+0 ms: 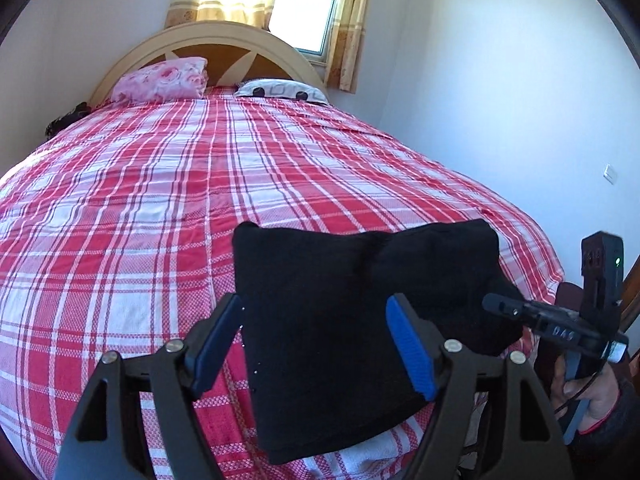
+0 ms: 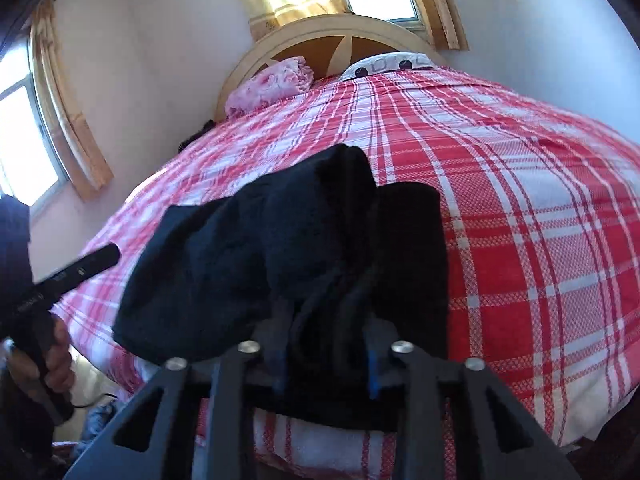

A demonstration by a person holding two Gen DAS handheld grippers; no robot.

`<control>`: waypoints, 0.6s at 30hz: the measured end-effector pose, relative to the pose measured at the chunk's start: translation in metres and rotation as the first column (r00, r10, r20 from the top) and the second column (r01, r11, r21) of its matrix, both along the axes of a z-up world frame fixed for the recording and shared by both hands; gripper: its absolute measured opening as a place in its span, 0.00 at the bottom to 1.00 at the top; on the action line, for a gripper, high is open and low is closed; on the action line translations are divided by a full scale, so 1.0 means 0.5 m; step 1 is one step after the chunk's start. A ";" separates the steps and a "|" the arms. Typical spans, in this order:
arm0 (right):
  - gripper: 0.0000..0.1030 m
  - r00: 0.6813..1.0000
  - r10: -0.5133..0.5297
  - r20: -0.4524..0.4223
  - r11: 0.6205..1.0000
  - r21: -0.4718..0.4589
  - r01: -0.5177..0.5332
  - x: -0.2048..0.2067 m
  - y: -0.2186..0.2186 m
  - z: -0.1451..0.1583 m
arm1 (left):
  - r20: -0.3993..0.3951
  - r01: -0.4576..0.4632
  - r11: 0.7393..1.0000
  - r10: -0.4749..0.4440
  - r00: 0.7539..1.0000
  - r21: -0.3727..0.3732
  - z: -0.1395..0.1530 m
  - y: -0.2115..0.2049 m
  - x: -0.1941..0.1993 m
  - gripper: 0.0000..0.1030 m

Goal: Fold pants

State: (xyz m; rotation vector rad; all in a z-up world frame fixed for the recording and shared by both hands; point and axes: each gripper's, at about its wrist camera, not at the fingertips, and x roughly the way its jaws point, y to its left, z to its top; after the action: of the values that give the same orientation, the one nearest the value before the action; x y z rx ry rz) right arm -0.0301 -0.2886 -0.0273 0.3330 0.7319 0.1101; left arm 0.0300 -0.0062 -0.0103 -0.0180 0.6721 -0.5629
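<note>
The black pants (image 1: 352, 300) lie folded into a thick rectangle on the red plaid bed (image 1: 200, 184), near its front edge. My left gripper (image 1: 316, 320) is open, its blue pads (image 1: 412, 344) apart just above the pants' near left part, holding nothing. In the right wrist view the pants (image 2: 260, 248) bunch up in front of my right gripper (image 2: 326, 364), whose fingers are closed on a fold of the black cloth. The right gripper also shows in the left wrist view (image 1: 496, 304) at the pants' right edge.
A pink flowered pillow (image 1: 164, 80) and a white patterned pillow (image 1: 280, 90) lie by the curved headboard (image 1: 224, 36). White walls flank the bed; a window (image 1: 308, 4) with yellow curtains sits behind it. The left gripper's handle (image 2: 72, 272) shows at left.
</note>
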 end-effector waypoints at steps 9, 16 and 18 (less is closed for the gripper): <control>0.22 0.999 -0.017 -0.032 0.999 0.047 0.018 -0.042 -0.032 -0.032 | 0.024 0.014 0.999 -0.015 1.000 0.042 0.003 -0.030 0.002 0.75; 0.28 0.979 -0.196 0.047 0.962 0.201 0.183 -0.084 -0.130 0.020 | 0.084 0.014 0.997 -0.020 0.996 0.072 0.030 -0.042 0.002 0.78; 0.28 0.971 -0.208 0.115 0.975 0.107 0.196 -0.090 -0.117 0.056 | 0.099 0.012 0.997 -0.019 0.995 0.072 0.040 -0.053 0.014 0.79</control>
State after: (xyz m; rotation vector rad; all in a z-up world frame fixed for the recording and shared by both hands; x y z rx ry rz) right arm -0.0754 -0.3473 0.0005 0.4859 0.5658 -0.0273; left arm 0.0370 -0.0326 0.0095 0.0817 0.5953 -0.5511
